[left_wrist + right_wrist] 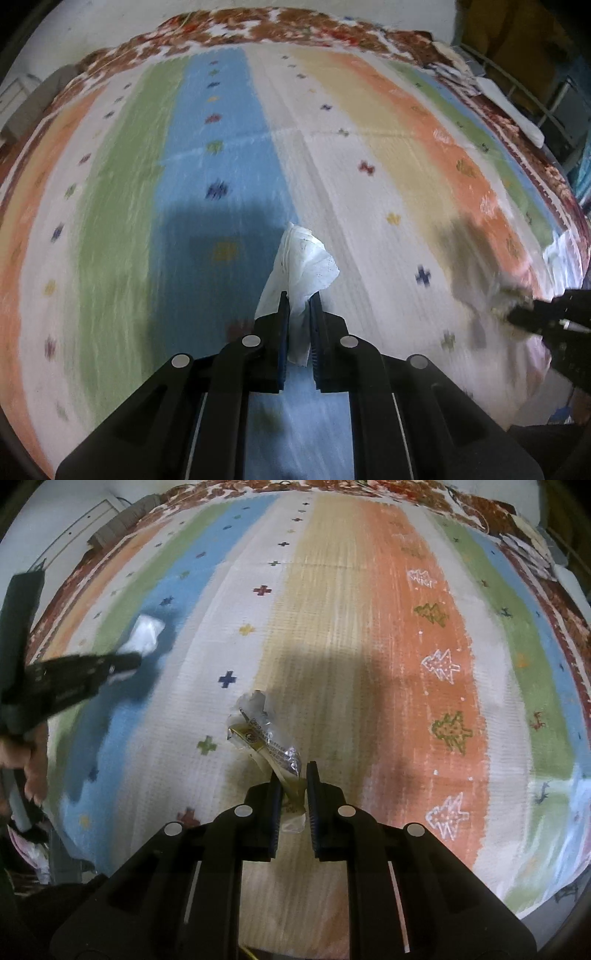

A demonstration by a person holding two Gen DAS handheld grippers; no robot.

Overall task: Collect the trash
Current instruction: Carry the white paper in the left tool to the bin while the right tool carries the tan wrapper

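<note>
My left gripper (298,300) is shut on a crumpled white tissue (301,258) and holds it above the striped bed cover (221,166). My right gripper (293,771) is shut on a clear and gold plastic wrapper (260,731), also held above the cover. The right gripper with its wrapper shows blurred at the right edge of the left wrist view (532,310). The left gripper (125,661) with the tissue (146,635) shows at the left of the right wrist view.
The bed cover has green, blue, white, yellow and orange stripes with small crosses and tree figures (441,664). A brown flowered blanket (258,26) lies along the far edge. A metal bed rail (535,103) stands at the right. A white wall panel (74,535) is at far left.
</note>
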